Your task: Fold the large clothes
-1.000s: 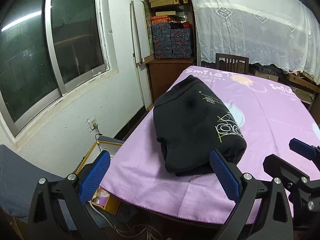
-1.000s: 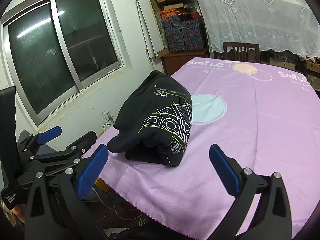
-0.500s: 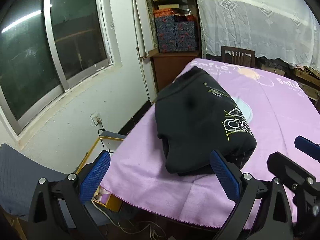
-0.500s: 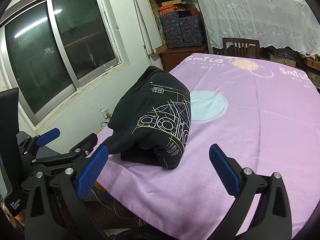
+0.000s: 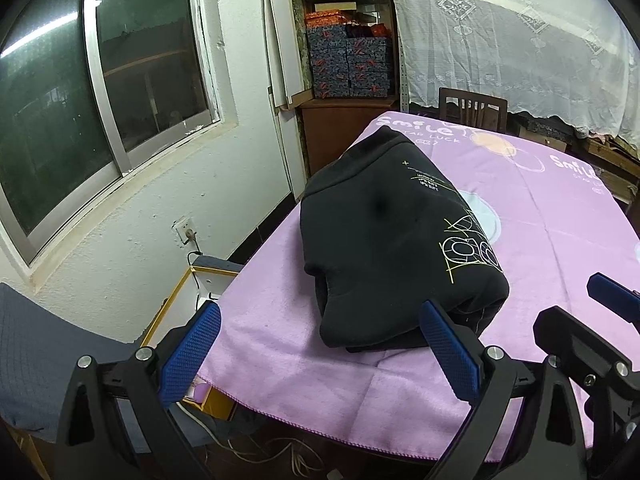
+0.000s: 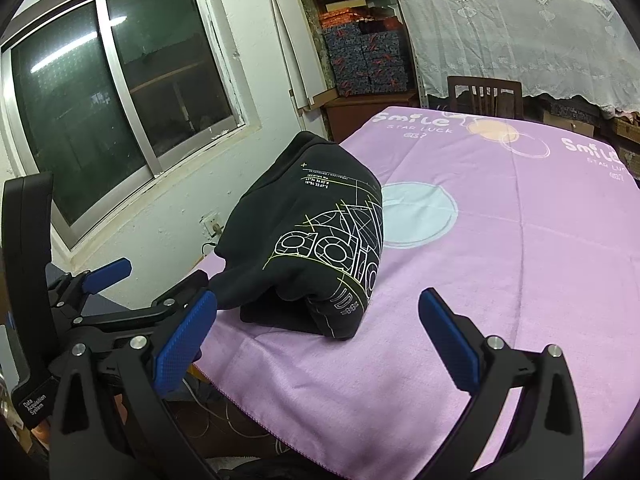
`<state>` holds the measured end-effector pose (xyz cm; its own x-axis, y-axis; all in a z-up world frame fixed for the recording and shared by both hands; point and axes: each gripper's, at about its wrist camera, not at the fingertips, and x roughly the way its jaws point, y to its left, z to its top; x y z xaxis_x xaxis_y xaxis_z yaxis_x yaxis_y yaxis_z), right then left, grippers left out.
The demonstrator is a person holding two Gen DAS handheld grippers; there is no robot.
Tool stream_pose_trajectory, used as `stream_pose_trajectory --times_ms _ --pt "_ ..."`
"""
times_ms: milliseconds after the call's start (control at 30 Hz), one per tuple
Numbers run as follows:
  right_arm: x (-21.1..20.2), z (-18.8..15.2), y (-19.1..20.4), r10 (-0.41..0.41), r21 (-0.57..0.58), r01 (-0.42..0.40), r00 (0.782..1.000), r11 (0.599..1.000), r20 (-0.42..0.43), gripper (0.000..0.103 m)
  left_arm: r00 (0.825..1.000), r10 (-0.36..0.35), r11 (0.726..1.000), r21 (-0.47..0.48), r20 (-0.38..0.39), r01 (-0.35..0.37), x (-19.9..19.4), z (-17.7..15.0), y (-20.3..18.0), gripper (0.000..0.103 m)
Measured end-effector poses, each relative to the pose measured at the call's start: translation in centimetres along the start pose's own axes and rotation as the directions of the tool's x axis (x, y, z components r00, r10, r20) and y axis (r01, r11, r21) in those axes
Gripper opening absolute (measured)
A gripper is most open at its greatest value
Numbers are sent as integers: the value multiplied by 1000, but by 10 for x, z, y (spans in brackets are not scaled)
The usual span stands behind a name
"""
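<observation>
A black sweatshirt with a yellow and white line print (image 5: 392,240) lies folded in a thick bundle near the left front corner of the table, on a purple cloth (image 5: 560,216). It also shows in the right wrist view (image 6: 312,240). My left gripper (image 5: 320,344) is open and empty, just in front of the bundle at the table's front edge. My right gripper (image 6: 320,332) is open and empty, in front of the bundle and to its right. The left gripper shows at the left of the right wrist view (image 6: 148,288).
The purple cloth (image 6: 500,240) covers the table, with "Smile" print at the far end. A wooden chair (image 5: 472,110) stands behind the table. A window and white wall are on the left. A yellow-rimmed box (image 5: 192,288) and cables lie on the floor below the table corner.
Both grippers have drawn back a little and risen from the folded sweatshirt. The sweatshirt has not moved. Both stay open.
</observation>
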<state>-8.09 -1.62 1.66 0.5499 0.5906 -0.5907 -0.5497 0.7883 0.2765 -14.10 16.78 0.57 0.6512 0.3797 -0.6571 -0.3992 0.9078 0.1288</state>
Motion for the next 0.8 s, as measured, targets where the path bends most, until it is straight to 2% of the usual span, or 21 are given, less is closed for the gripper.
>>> stream_pose_trajectory --times_ms 800 --pt "-1 0 -2 2 6 -2 1000 1000 3 98 1000 -4 1000 0 -5 4 -1 0 -3 100"
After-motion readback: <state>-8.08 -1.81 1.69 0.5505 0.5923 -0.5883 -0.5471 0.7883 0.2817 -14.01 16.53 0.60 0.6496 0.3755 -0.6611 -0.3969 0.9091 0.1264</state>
